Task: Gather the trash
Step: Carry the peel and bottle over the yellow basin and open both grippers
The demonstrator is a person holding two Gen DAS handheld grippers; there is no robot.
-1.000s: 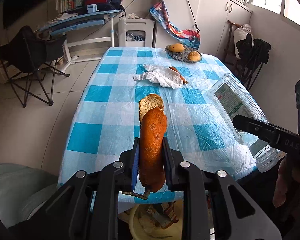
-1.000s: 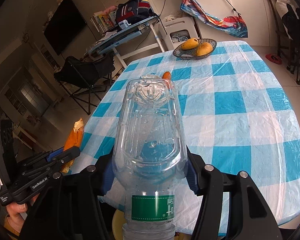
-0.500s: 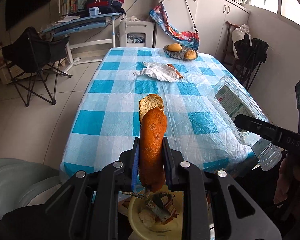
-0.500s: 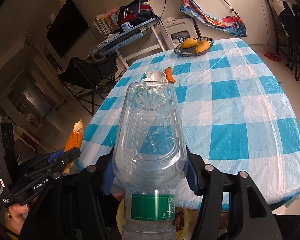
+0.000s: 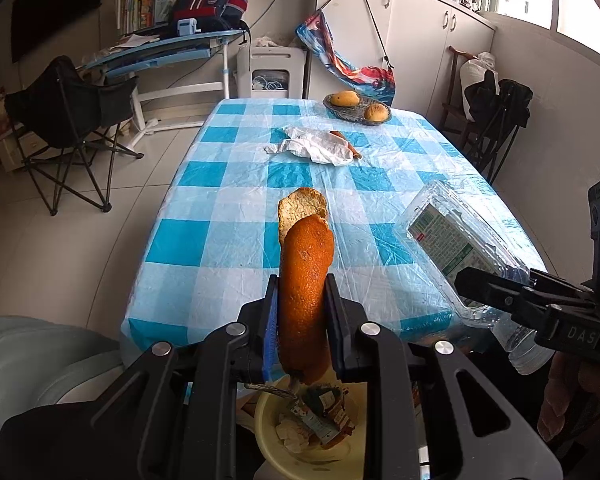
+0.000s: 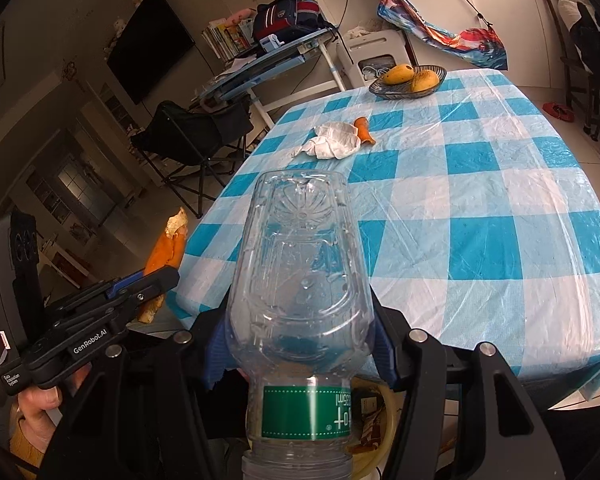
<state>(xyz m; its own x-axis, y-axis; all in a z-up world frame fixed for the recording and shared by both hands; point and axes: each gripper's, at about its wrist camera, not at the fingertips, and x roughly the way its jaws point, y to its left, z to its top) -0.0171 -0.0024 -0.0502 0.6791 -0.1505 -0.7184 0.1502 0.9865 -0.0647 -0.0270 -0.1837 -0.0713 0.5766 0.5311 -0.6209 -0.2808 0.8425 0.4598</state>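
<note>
My left gripper (image 5: 302, 316) is shut on a long orange peel (image 5: 305, 276), held upright off the near end of the table, above a yellow bin (image 5: 274, 446) that holds wrappers. My right gripper (image 6: 298, 336) is shut on a clear plastic bottle (image 6: 300, 280) with a green label, its base pointing away from me; the bottle also shows in the left wrist view (image 5: 452, 240). The bin's rim (image 6: 384, 420) shows under the bottle. On the table lie a crumpled white tissue (image 5: 316, 148) and another orange peel piece (image 6: 364, 130).
The table has a blue and white checked cover (image 5: 228, 204). A dish of mangoes (image 5: 358, 106) stands at the far end. A black folding chair (image 5: 68, 120) stands on the left, dark chairs (image 5: 496, 120) on the right. A pale green seat (image 5: 32, 356) is at my lower left.
Both grippers have drawn back from the table with their loads still held. The yellow bin has come more into view below them.
</note>
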